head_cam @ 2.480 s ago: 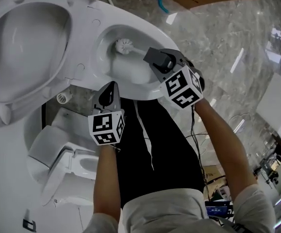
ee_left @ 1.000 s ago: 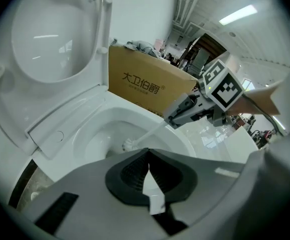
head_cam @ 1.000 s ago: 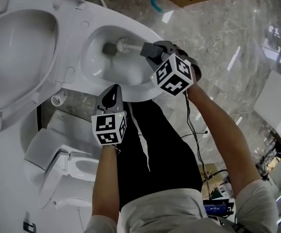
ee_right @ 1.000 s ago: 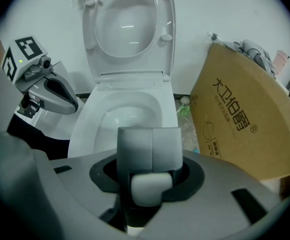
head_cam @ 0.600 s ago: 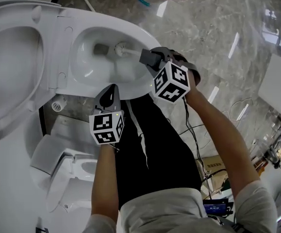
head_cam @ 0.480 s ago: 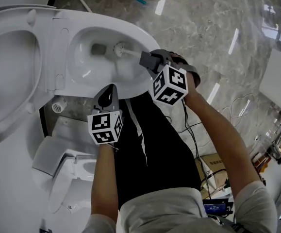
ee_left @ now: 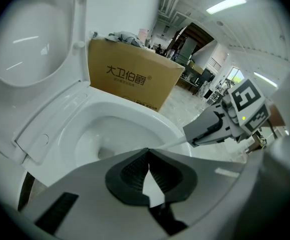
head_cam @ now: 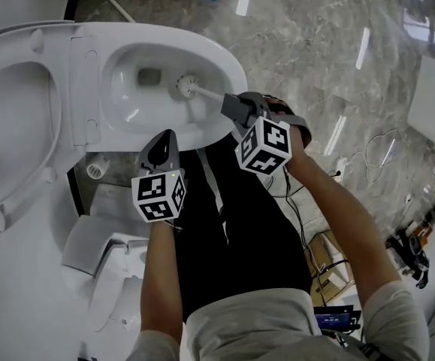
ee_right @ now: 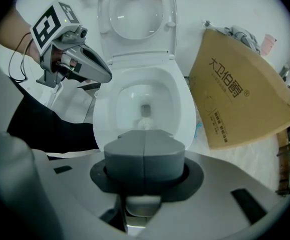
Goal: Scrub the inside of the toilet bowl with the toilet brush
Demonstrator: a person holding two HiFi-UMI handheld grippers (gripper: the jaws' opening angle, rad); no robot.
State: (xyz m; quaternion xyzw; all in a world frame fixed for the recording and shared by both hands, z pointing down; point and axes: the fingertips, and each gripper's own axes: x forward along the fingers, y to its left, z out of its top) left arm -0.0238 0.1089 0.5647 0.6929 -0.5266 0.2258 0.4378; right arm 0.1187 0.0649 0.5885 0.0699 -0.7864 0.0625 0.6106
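Observation:
The white toilet bowl stands open under me, with a dark drain hole at its bottom. A white toilet brush has its round head inside the bowl, just beside the drain. Its thin handle runs back into my right gripper, which is shut on it above the bowl's front rim. In the right gripper view the brush head shows just past the closed jaws. My left gripper hovers by the front rim, shut with nothing in it; its pads meet at the tip.
The lid and seat are raised at the left. A brown cardboard box stands right of the toilet. Another white fixture lies at the lower left. Cables trail on the marble floor. The person's black trousers are under the grippers.
The brush head has slid inside the bowl, from beside the drain hole to a little nearer the front. The right gripper moved with it. The left gripper stays by the rim.

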